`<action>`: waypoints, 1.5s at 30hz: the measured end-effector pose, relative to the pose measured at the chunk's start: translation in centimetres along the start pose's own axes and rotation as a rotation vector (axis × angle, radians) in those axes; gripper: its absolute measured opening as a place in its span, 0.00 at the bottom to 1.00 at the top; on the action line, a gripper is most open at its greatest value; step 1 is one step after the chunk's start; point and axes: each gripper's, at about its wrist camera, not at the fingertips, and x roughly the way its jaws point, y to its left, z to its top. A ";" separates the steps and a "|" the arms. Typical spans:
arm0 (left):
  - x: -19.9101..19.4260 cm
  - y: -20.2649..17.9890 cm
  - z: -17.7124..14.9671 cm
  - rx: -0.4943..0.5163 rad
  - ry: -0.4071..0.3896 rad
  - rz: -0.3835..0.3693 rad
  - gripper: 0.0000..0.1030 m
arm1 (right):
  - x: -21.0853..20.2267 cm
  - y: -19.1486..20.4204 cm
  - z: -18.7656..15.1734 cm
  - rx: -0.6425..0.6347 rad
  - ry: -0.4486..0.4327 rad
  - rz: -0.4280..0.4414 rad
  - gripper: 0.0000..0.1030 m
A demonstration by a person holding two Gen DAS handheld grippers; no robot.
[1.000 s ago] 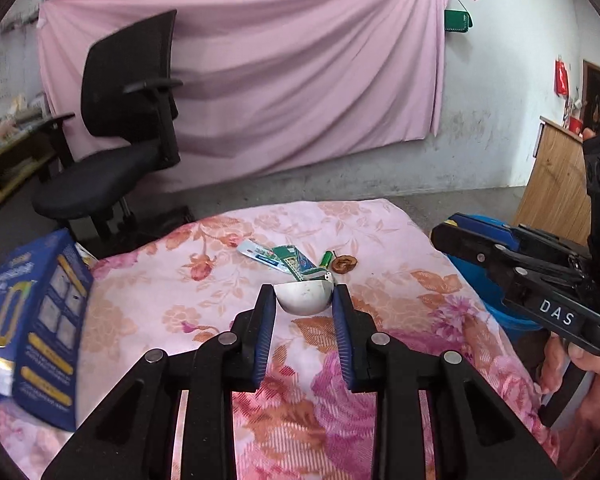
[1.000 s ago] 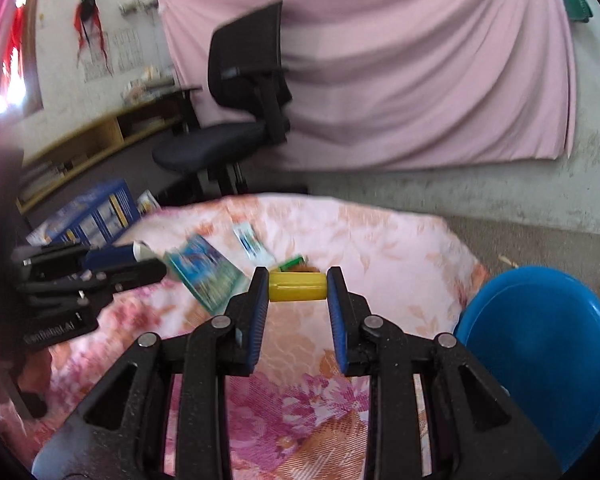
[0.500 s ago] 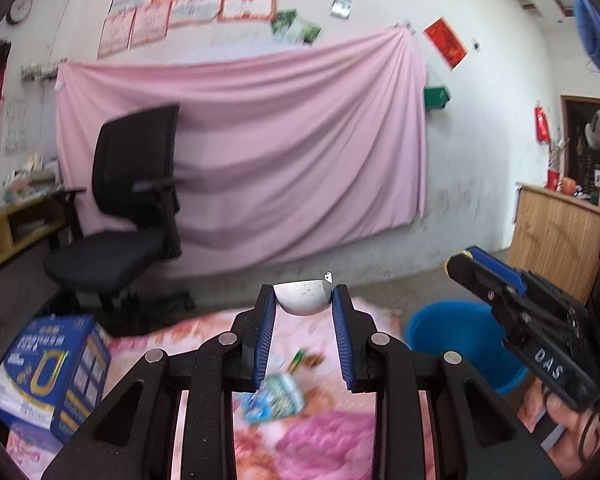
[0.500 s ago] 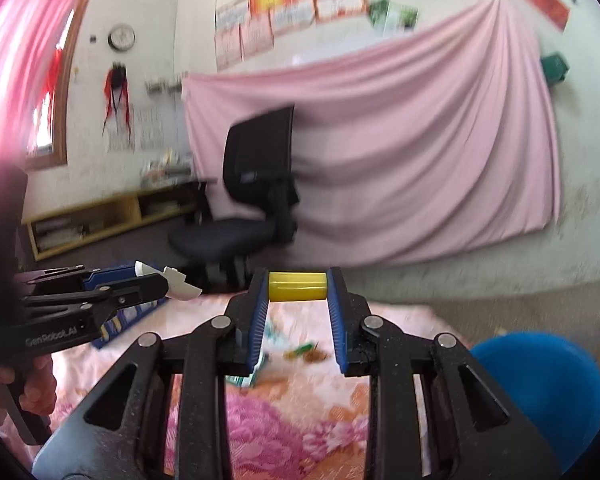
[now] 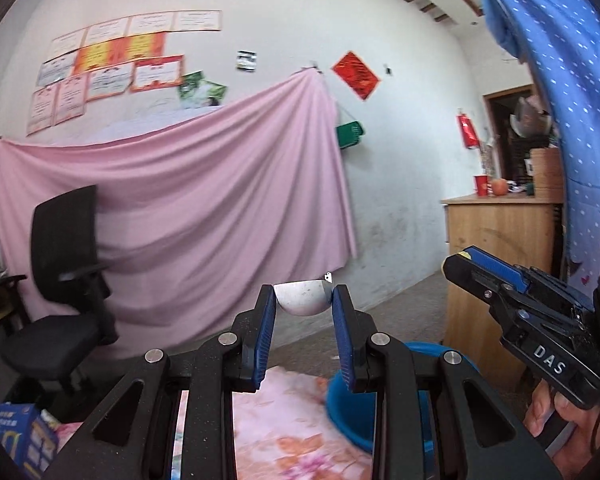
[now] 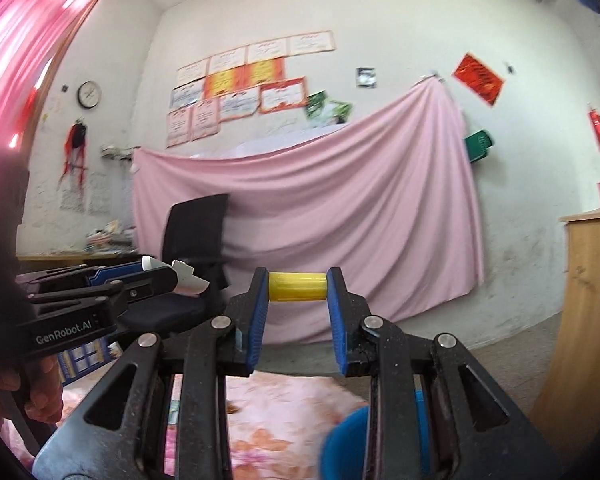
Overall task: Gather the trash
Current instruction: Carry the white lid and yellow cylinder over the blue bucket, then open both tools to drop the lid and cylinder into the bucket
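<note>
My left gripper [image 5: 303, 300] is shut on a white half-round plastic shell [image 5: 300, 298] and holds it high in the air, above the flowered pink tablecloth [image 5: 284, 420]. My right gripper [image 6: 298, 287] is shut on a short yellow plastic cylinder [image 6: 297, 287], also raised. A blue basin [image 5: 348, 408] stands low at the right of the table; it also shows in the right wrist view [image 6: 344, 444]. The right gripper shows at the right in the left wrist view [image 5: 456, 268], and the left gripper with the white shell [image 6: 186, 276] at the left in the right wrist view.
A black office chair [image 5: 60, 280] stands at the left before a pink sheet [image 5: 188, 208] hung on the wall. A wooden cabinet [image 5: 496, 248] is at the right. A blue carton [image 5: 16, 436] lies at the lower left. A small wrapper [image 6: 175, 406] lies on the cloth.
Both grippers have risen and tilted upward with their objects held; the table and the trash on it have dropped to the bottom of both views, and the wall now fills them.
</note>
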 end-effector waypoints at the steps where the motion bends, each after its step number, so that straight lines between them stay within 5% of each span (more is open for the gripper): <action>1: 0.6 -0.6 -0.1 0.002 0.006 -0.018 0.24 | -0.2 -0.4 0.0 0.001 0.001 -0.015 0.55; 14: 9.3 -4.1 -1.7 -0.166 0.270 -0.168 0.24 | 1.4 -7.8 -2.9 0.134 0.249 -0.197 0.55; 28: 15.2 -4.1 -5.3 -0.263 0.526 -0.210 0.24 | 4.7 -11.8 -7.9 0.230 0.545 -0.276 0.55; 45: 15.4 -2.3 -7.0 -0.313 0.618 -0.179 0.36 | 5.8 -13.0 -9.8 0.271 0.669 -0.306 0.58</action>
